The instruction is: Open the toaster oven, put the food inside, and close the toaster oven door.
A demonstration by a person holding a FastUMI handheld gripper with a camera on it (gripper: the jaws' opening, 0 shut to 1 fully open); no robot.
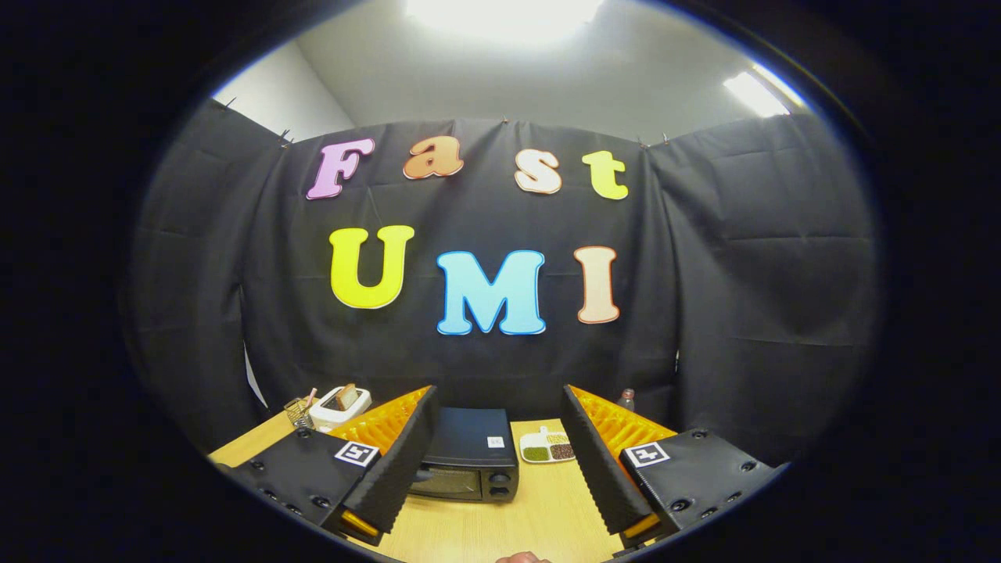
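Observation:
A black toaster oven [469,455] stands on the wooden table [539,516] with its door closed, ahead of my fingers and partly behind the left one. My gripper [498,457] is raised above the table and open, with nothing between its black, orange-backed fingers [395,461]. A small white plate [547,446] holding green and brown food sits just right of the oven, between the oven and my right finger.
A white pop-up toaster [342,405] with a slice of bread in it stands at the back left, beside a small wire basket [297,411]. A small bottle [626,399] pokes up behind my right finger. Bare tabletop lies in front of the oven.

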